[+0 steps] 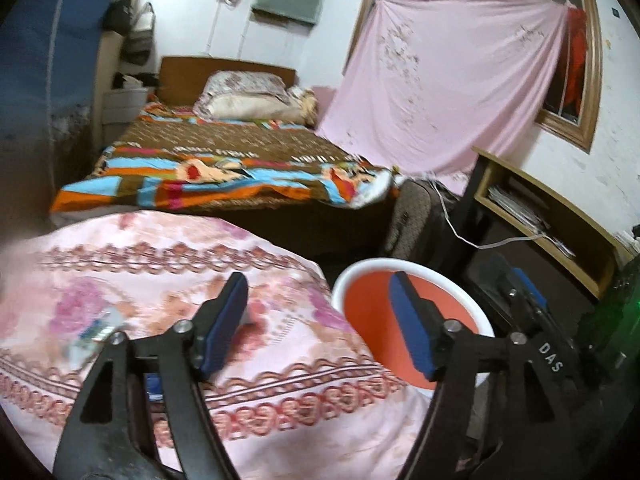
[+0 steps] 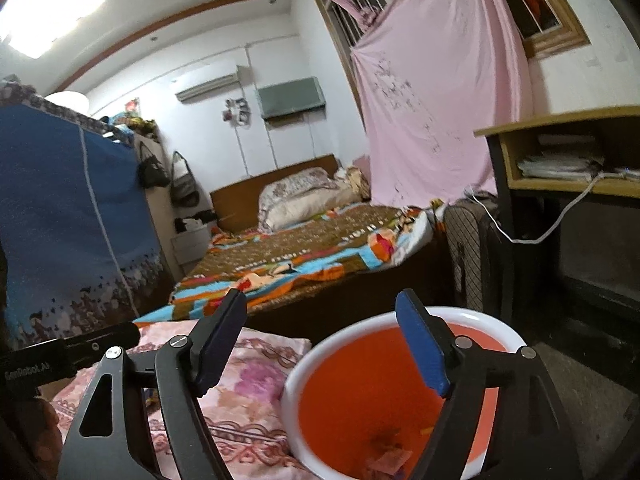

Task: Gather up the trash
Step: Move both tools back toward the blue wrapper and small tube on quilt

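hovering with jaws standing wide and nothing between them, the left gripper (image 1: 320, 322) is reaching over the edge of a pink floral cloth (image 1: 168, 292), its right finger crossing the rim of a bin (image 1: 340, 284). the right gripper (image 2: 324, 340) is also gaping wide and holding nothing, pointing over the same bin (image 2: 296, 380), which is orange inside with a white rim. small scraps of trash (image 2: 390, 460) are lying at the bin's bottom, blurred. the bin is sitting just beside the floral cloth (image 2: 248, 384), on the floor. beyond them a bed (image 2: 304, 256) with a brown and striped cover is stretching toward a wooden headboard. a pink sheet (image 2: 432, 92) is hanging over the window on the right, a wooden desk (image 2: 560, 120) is standing beside it, and a blue cover (image 2: 68, 208) is draping furniture on the left.
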`<state>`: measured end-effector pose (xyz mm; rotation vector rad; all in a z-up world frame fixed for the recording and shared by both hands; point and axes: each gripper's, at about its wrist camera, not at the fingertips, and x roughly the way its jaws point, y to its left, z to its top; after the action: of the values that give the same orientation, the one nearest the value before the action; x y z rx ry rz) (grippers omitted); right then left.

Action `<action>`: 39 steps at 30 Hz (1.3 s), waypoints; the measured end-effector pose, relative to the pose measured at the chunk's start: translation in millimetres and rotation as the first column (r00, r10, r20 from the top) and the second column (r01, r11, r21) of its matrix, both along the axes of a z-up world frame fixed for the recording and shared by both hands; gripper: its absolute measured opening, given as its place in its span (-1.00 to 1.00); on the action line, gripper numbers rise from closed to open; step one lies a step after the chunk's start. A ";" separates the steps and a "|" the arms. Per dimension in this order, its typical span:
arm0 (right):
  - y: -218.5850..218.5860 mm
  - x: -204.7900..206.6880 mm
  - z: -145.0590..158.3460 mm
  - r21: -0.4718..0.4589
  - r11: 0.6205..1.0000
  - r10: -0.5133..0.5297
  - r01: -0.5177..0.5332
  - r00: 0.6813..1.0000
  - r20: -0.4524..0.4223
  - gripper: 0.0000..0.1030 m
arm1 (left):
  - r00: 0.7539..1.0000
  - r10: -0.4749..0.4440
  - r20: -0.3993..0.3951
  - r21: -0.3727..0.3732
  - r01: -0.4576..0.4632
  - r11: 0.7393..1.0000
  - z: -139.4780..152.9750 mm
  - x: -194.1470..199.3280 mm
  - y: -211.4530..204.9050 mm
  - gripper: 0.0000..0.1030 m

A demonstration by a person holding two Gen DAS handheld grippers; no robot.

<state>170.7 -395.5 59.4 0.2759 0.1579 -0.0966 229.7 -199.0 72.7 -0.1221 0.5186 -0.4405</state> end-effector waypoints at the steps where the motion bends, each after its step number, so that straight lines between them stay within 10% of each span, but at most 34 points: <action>1: 2.4 -0.4 1.1 -0.004 1.000 0.008 -0.008 1.000 0.008 0.56 | 1.000 0.016 0.017 -0.002 -0.016 1.000 1.2 -3.4 6.5 0.27; 9: 29.9 -7.1 11.1 -0.066 0.995 0.077 -0.071 0.992 0.099 1.00 | 0.982 0.144 0.123 -0.008 -0.144 0.989 5.0 -26.6 50.2 0.78; 27: 108.9 -20.6 17.3 -0.198 0.958 0.244 -0.208 0.954 0.175 1.00 | 0.894 0.381 0.235 0.000 -0.392 0.920 -1.6 -64.3 138.1 0.78; 39: 163.4 -3.7 5.5 -0.327 0.878 0.376 -0.349 0.926 0.021 1.00 | 0.862 0.419 0.285 0.042 -0.448 0.893 0.5 -76.2 174.9 0.78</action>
<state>167.0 -232.1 64.9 -0.0769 0.1054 0.2633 153.6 -24.1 73.2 -0.0706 0.2319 0.0189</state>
